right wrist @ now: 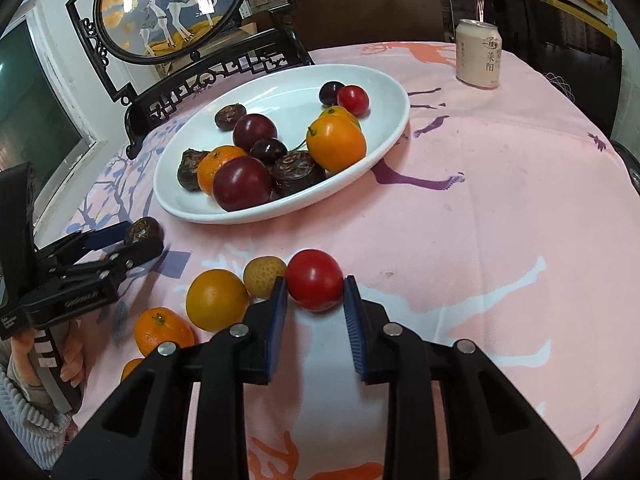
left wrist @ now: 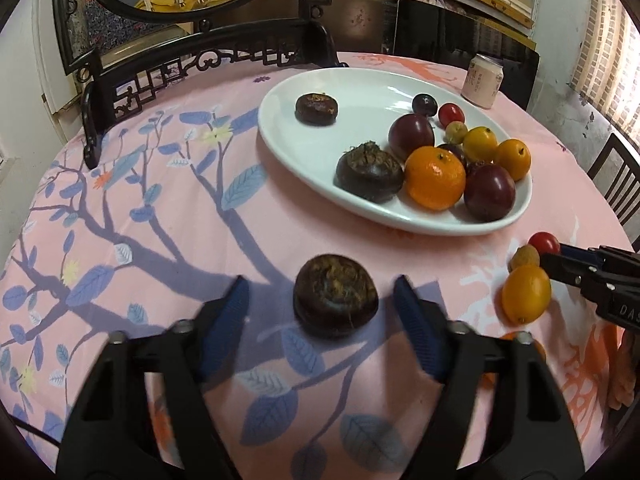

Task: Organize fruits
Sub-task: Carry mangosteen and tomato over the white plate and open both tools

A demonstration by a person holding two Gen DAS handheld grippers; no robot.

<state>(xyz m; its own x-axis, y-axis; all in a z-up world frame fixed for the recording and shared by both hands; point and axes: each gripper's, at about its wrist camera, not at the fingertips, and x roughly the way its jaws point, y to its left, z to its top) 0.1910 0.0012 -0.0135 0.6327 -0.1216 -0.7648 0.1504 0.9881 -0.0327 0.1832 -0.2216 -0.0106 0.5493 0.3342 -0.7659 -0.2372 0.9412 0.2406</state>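
Your right hand-held gripper (right wrist: 315, 292) is clamped on a red cherry tomato (right wrist: 314, 279) that sits on the counter (right wrist: 500, 200), a blue pad pressed on each side of it. The tomato is nearly round, so no long axis shows. Just left of it lie a tan longan (right wrist: 262, 277), touching it, then a yellow kumquat (right wrist: 216, 299) with its long axis running roughly towards you, and a mandarin (right wrist: 160, 330) with its stem end up.

Your left hand-held gripper (left wrist: 322, 300) stands half open around a dark water chestnut (left wrist: 335, 295), which rests flat with its bud facing up; both pads are clear of it.

The white oval plate (left wrist: 312, 148), its long axis slanting from far left to near right, holds water chestnuts, plums, kumquats, a mandarin and a cherry tomato. A can (right wrist: 478, 54) stands upright beyond it.
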